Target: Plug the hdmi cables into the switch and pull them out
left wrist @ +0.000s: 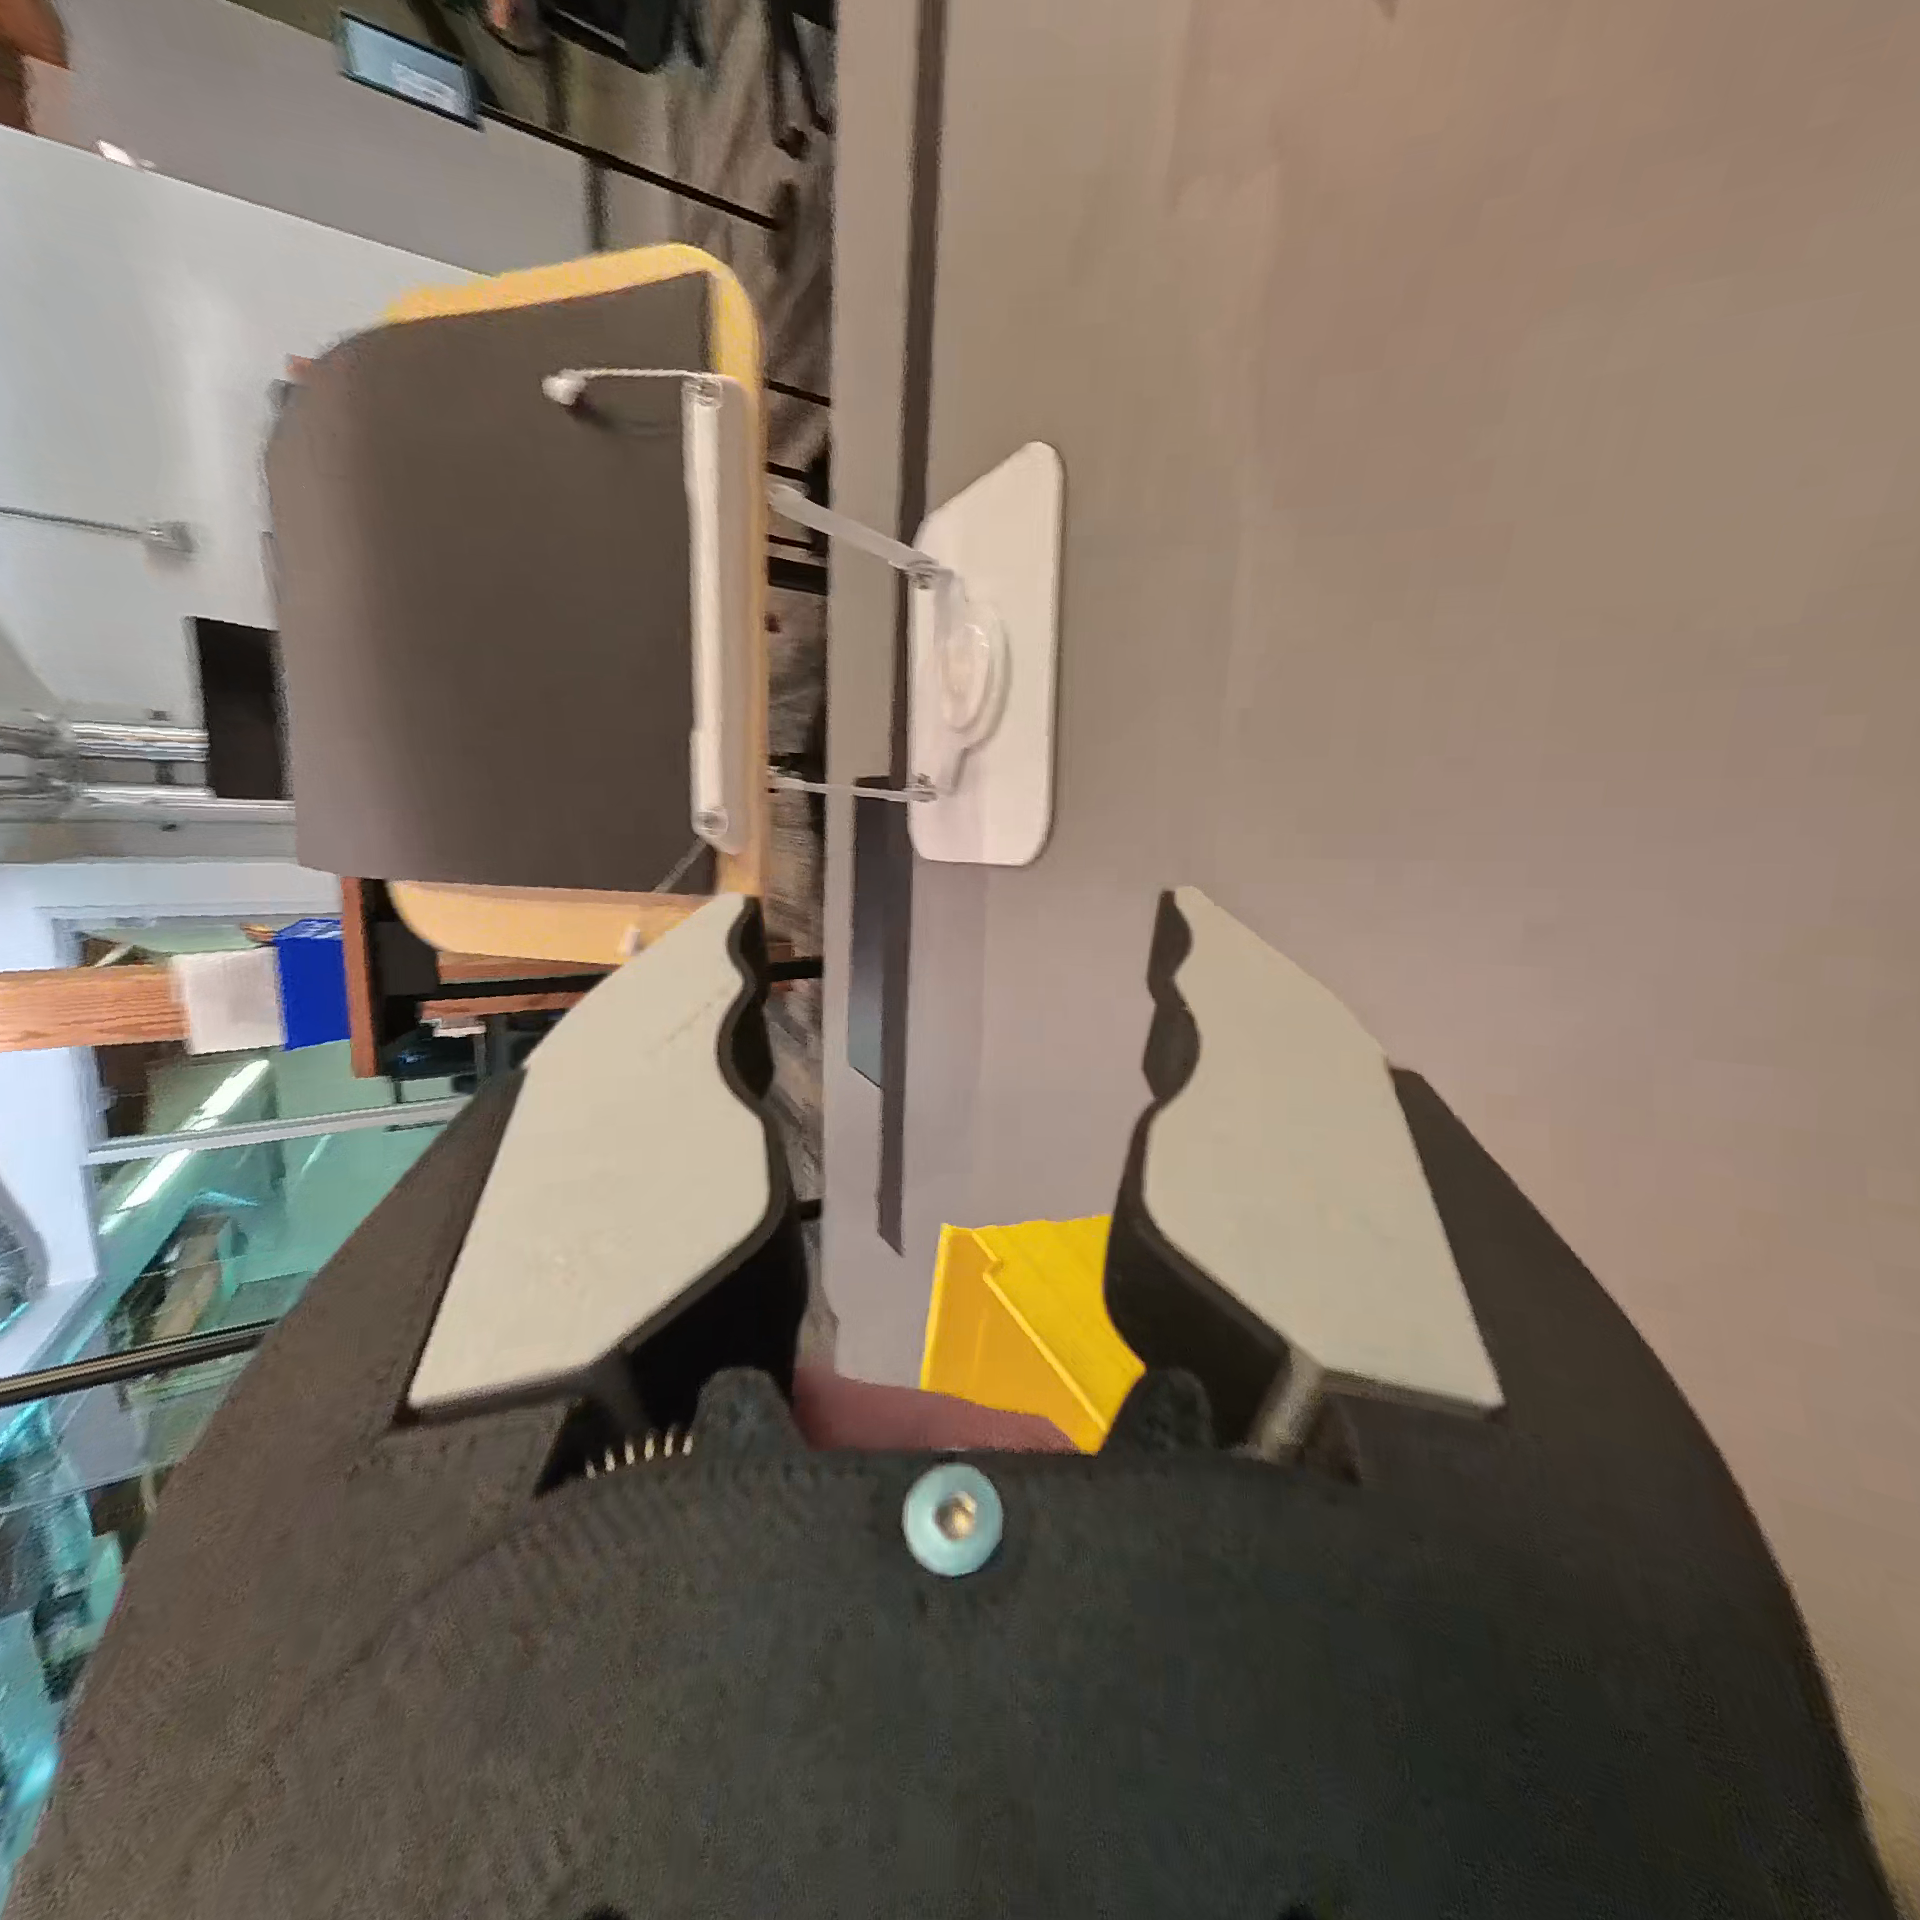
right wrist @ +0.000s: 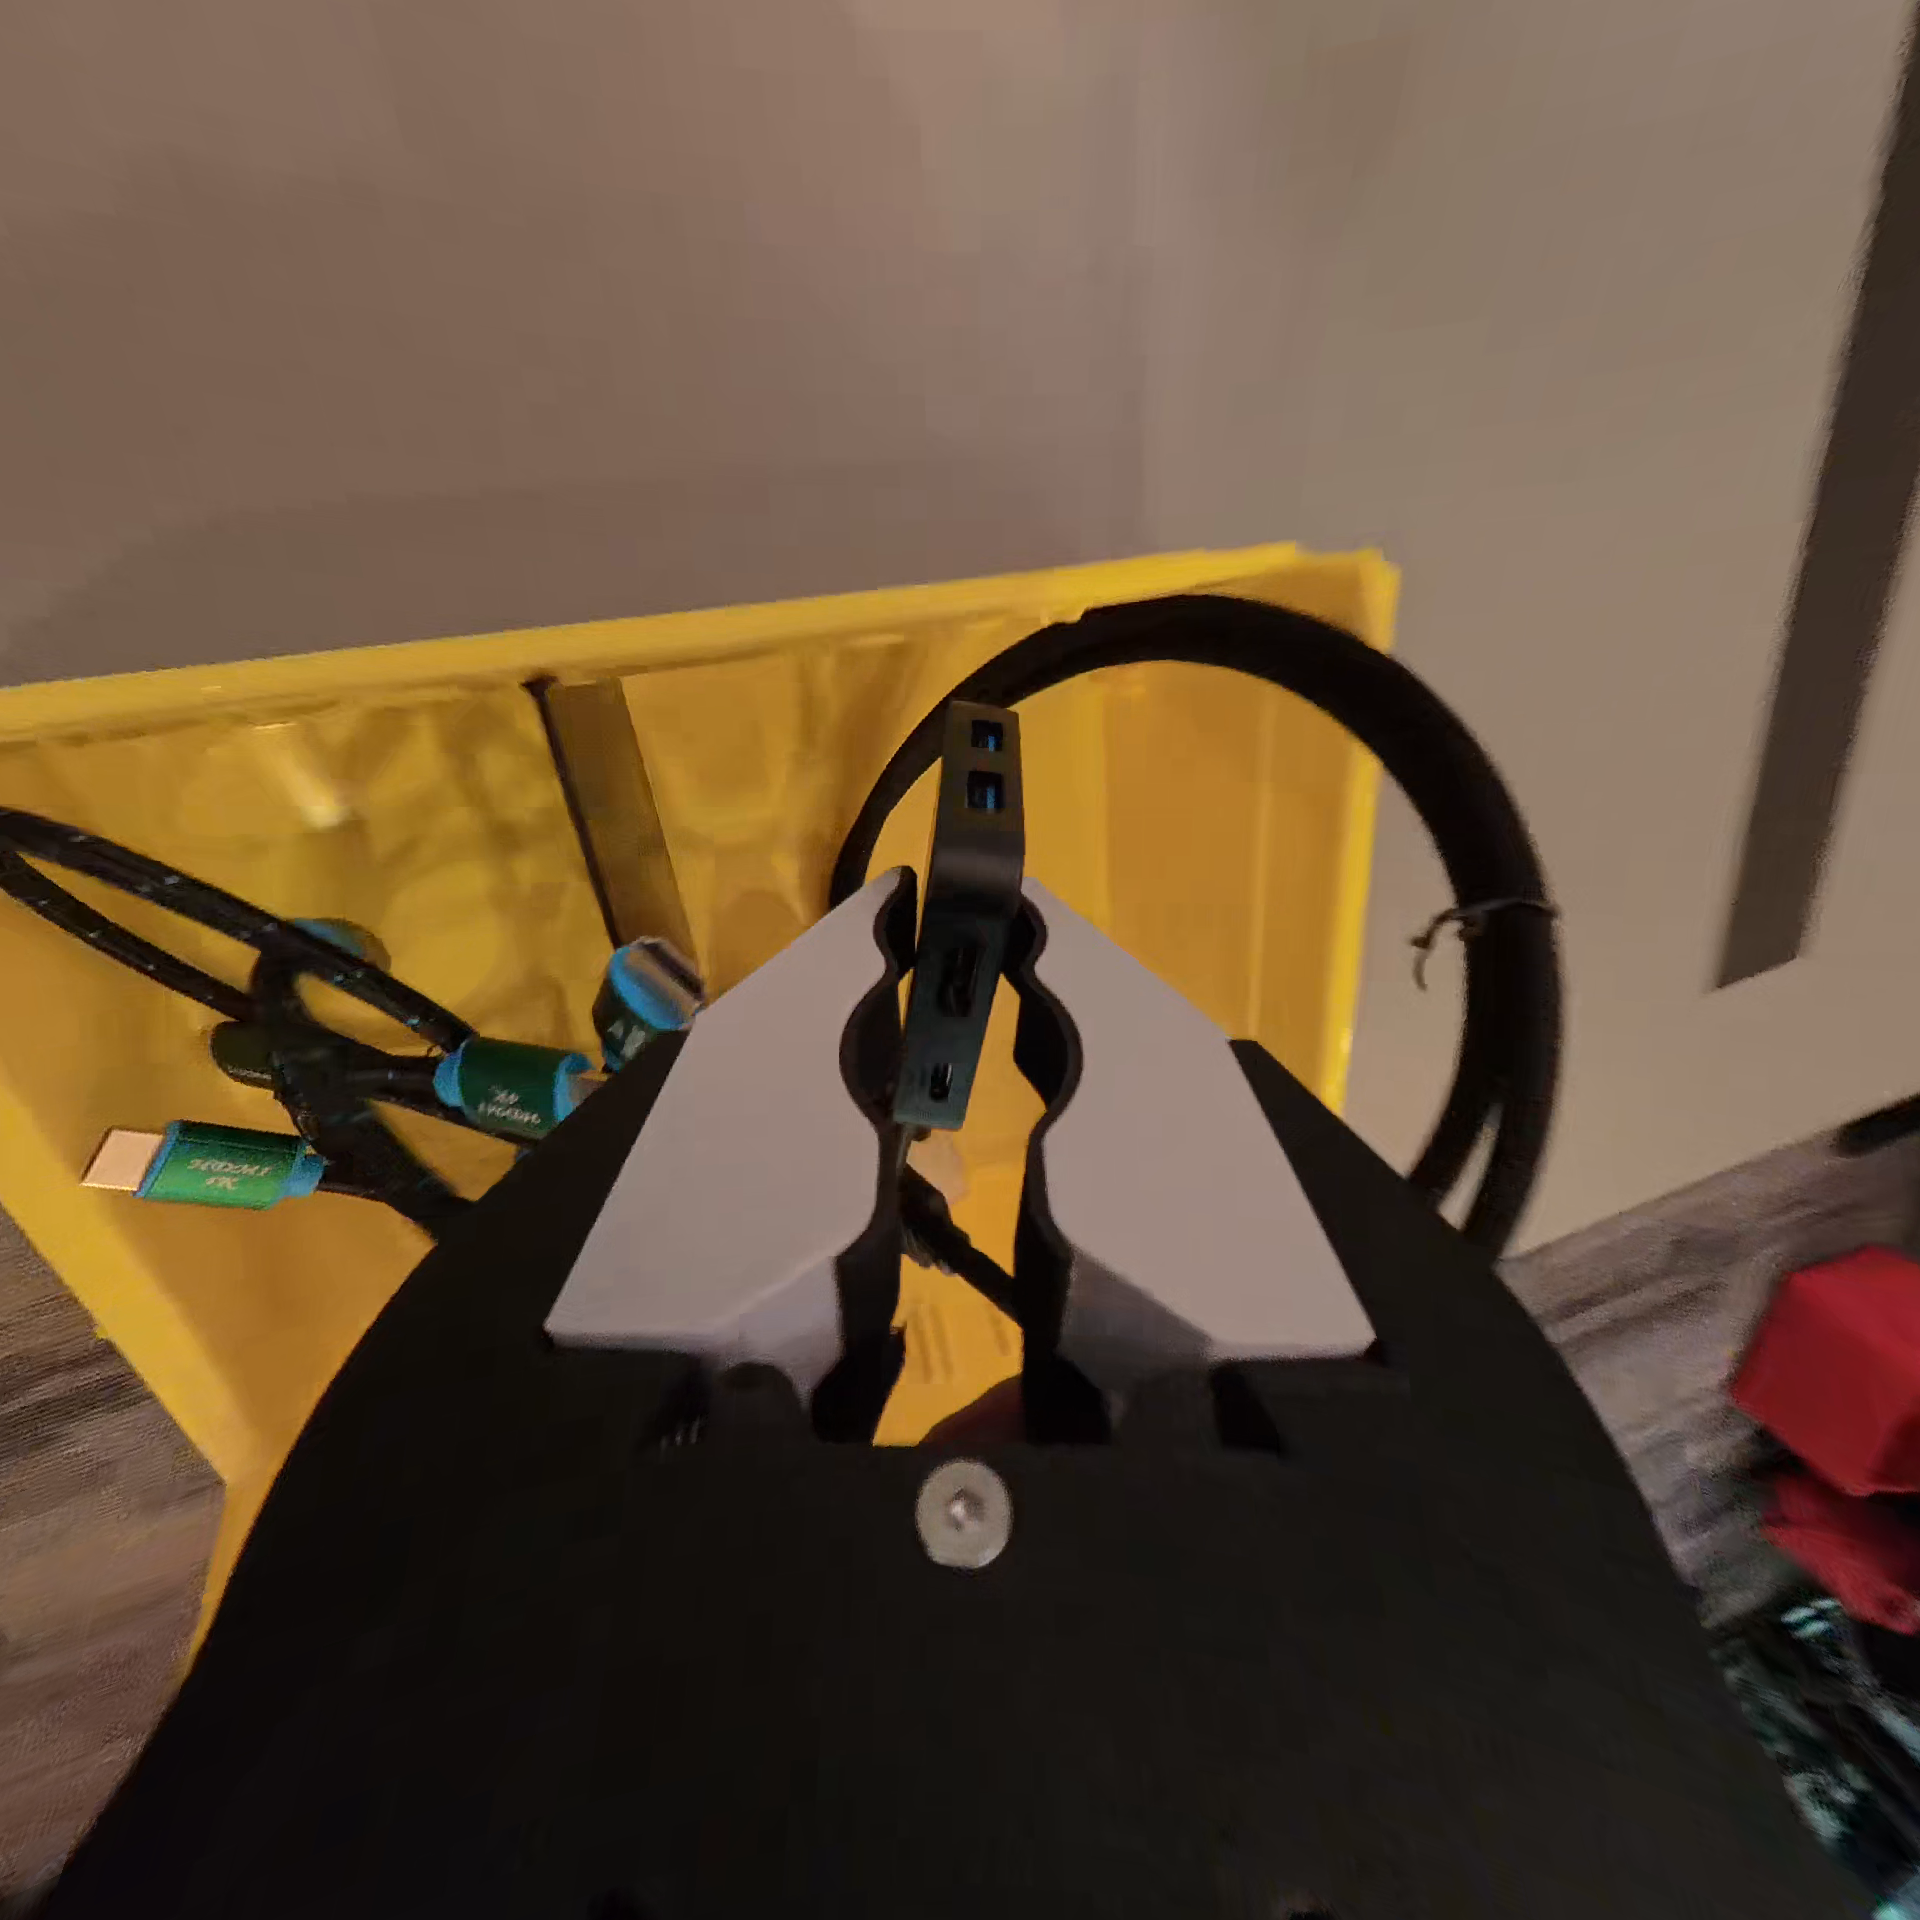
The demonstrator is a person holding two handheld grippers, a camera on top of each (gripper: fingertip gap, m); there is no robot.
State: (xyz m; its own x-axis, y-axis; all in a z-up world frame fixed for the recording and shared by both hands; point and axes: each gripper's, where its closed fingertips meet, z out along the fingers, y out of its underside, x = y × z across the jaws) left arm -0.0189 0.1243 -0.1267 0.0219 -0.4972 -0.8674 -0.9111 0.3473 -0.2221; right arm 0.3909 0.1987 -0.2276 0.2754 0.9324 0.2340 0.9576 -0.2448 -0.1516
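right gripper (right wrist: 961, 914) clamps switch (right wrist: 966, 925) edge-on | left gripper (left wrist: 956, 997) spread, empty, faces wall | risk: switch twists under plug force | HDMI plugs (right wrist: 223, 1164) lie far left in yellow bin (right wrist: 727, 644)

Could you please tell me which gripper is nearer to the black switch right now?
Right. The right gripper is shut on the switch itself, above the yellow tray. The left gripper is open and empty, with no switch in its view.
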